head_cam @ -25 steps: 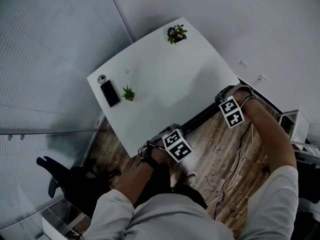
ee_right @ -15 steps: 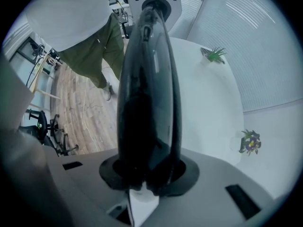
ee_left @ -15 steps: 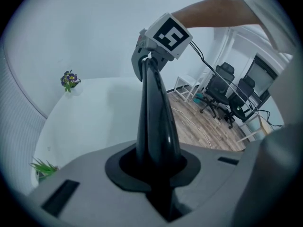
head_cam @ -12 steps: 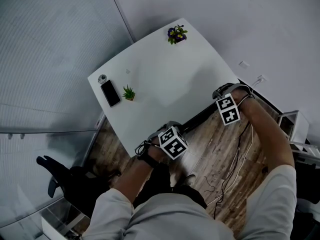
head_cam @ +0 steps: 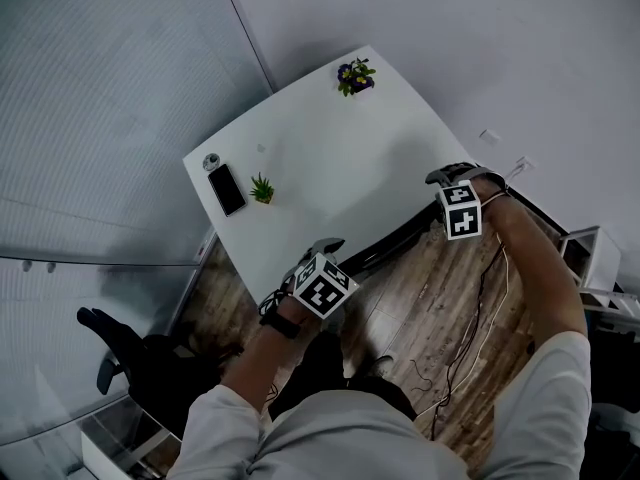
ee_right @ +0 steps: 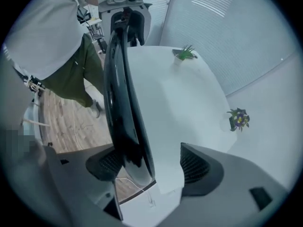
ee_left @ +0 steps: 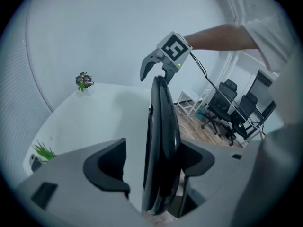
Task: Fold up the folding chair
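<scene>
The folded black chair [head_cam: 395,236] leans flat against the near edge of the white table [head_cam: 330,148]. In the left gripper view its top rim [ee_left: 161,141] runs upright between the jaws of my left gripper [ee_left: 155,171]. Those jaws have just been opening: the left pad stands well off the rim and the right pad is close beside it. My right gripper [ee_right: 149,167] straddles the same rim [ee_right: 122,103], and its jaws have likewise just been opening, with a wide gap on the table side. In the head view the left gripper [head_cam: 325,248] and the right gripper [head_cam: 452,178] sit at the chair's two ends.
On the table lie a phone [head_cam: 228,188], a small green plant [head_cam: 262,188] and a flower pot [head_cam: 353,75]. Cables [head_cam: 480,308] trail over the wood floor. A black office chair [head_cam: 125,353] stands lower left and a white rack [head_cam: 590,258] at the right.
Both grippers, earlier closed low on the chair's top rim, now stand open and a little higher. The left gripper has shifted up-left along the table edge. The chair stays against the table.
</scene>
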